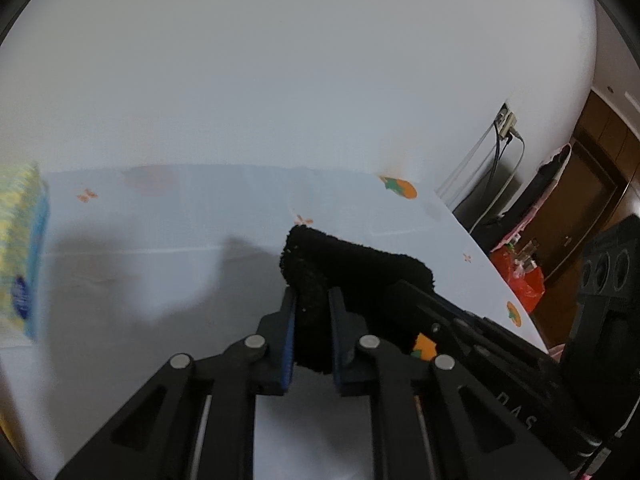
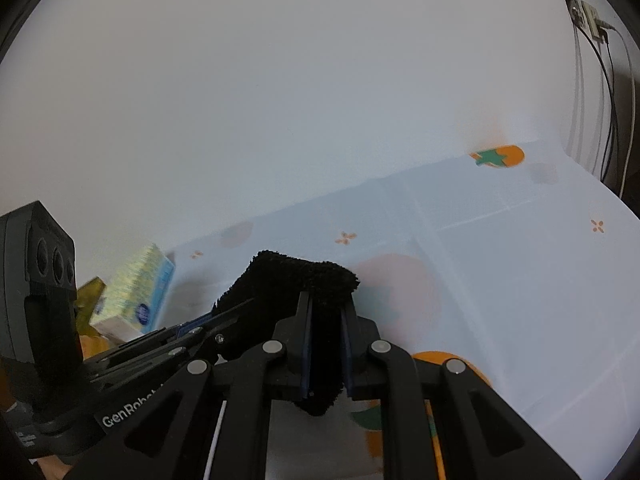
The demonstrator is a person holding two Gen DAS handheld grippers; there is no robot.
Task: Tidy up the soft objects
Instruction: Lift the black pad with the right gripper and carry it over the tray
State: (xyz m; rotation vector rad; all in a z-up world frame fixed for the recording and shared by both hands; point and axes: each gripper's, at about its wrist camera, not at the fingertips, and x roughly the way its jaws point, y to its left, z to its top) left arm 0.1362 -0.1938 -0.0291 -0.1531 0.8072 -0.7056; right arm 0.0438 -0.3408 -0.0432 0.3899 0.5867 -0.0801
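A black fuzzy cloth (image 1: 352,264) is held up above the table between both grippers. My left gripper (image 1: 312,300) is shut on one end of it. My right gripper (image 2: 326,308) is shut on the other end of the same cloth (image 2: 296,276). The right gripper's arm (image 1: 472,328) shows at the right of the left wrist view, and the left gripper (image 2: 168,344) shows at the left of the right wrist view. The cloth hangs a little below both pairs of fingers.
The table has a pale blue cloth (image 1: 200,220) with orange fruit prints. A yellow and blue tissue pack (image 2: 140,292) stands at the left, also in the left wrist view (image 1: 20,248). A white wall is behind. Cables (image 1: 500,152) and a red bag (image 1: 520,276) are right of the table.
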